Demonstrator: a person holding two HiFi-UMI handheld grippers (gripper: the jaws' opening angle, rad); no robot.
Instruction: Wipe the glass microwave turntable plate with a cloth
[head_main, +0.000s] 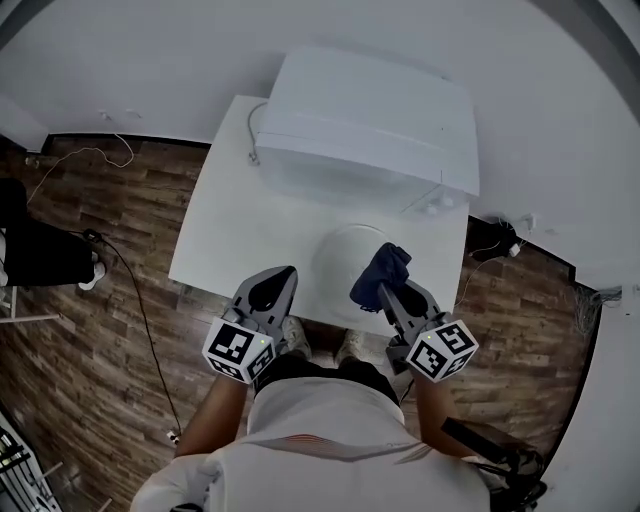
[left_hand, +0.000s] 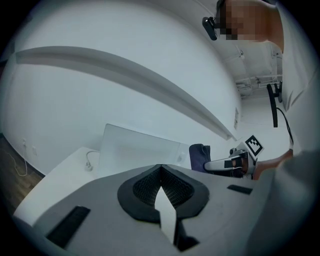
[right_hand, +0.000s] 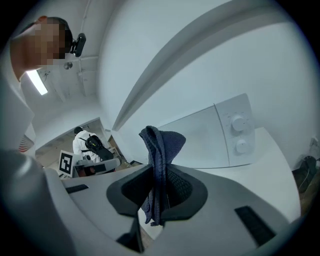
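Right gripper (head_main: 388, 290): pinching the blue cloth (head_main: 385, 266)
Left gripper (head_main: 278, 280): pressed together, holding nothing
Glass plate (head_main: 335, 262): flat on the table (head_main: 225, 215), in front of the microwave (head_main: 370, 120)
Way to go: plate sits just left of the cloth, nearer the right gripper

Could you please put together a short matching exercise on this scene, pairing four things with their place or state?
Things:
1. cloth
2. plate
3. microwave
4. left gripper

Places or states:
A. at the back of the table, door shut
B. shut and empty
C. flat on the table, near its front edge
D. dark blue, pinched in the right gripper

Pairs: 1-D, 2-C, 3-A, 4-B
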